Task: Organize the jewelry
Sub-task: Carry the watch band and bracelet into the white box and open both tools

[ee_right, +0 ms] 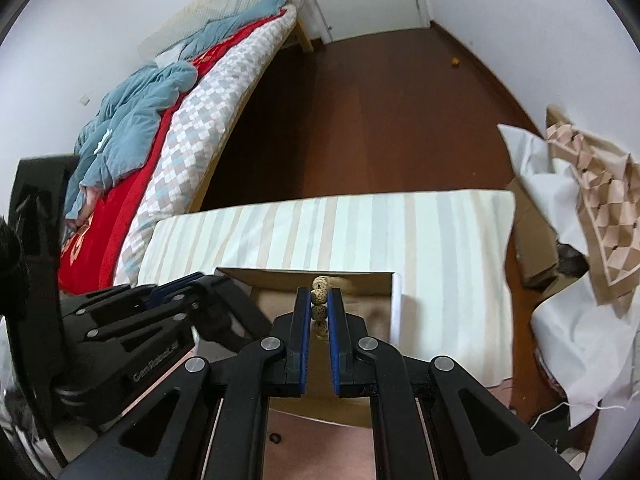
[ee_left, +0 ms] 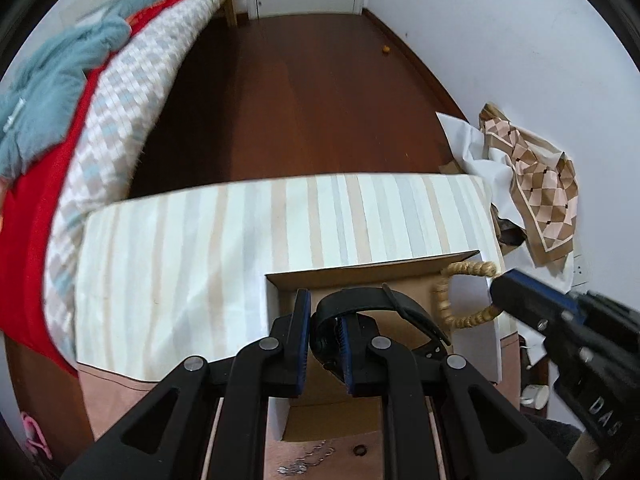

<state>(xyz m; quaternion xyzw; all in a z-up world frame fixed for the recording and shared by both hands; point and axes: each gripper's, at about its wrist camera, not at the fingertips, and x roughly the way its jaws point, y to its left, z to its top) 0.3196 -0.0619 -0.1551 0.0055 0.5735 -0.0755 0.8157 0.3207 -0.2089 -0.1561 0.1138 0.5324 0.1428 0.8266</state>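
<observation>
Your left tongs [ee_left: 325, 330] are pinched nearly closed on the black rubber-strapped wristwatch [ee_left: 360, 300], gripping it at the case with the strap looping up and over toward the right pad. Judge it as light, with a floppy, grippy strap; the case is the stiff part and the right place to hold, since the strap would flex and swing. Your right tongs [ee_right: 320, 304] are closed fully on the tan wooden bead bracelet [ee_right: 319, 296], with one speckled bead caught between the pads. From the left wrist view the bracelet [ee_left: 460, 300] hangs as a loose loop off the tips of the right tongs [ee_left: 496, 284]. Expect it to be light and limp as a whole, each bead hard, round and likely to roll out of a pinch, so keep that squeeze steady.

Both pieces are held above the open shallow brown cardboard box [ee_left: 288, 280], which sits on the tabletop covered by a beige-and-grey striped cloth [ee_left: 180, 248]. The two tongs work close beside each other over the box, so the dangling loop could snag on the watch strap or on the box's raised white flap [ee_right: 396, 304]. A fine silver chain [ee_left: 304, 458] and a small dark ring [ee_left: 360, 450] lie on the pink surface nearer you, clear of the box. The bed and the patterned scarf [ee_left: 536, 184] are well apart.
</observation>
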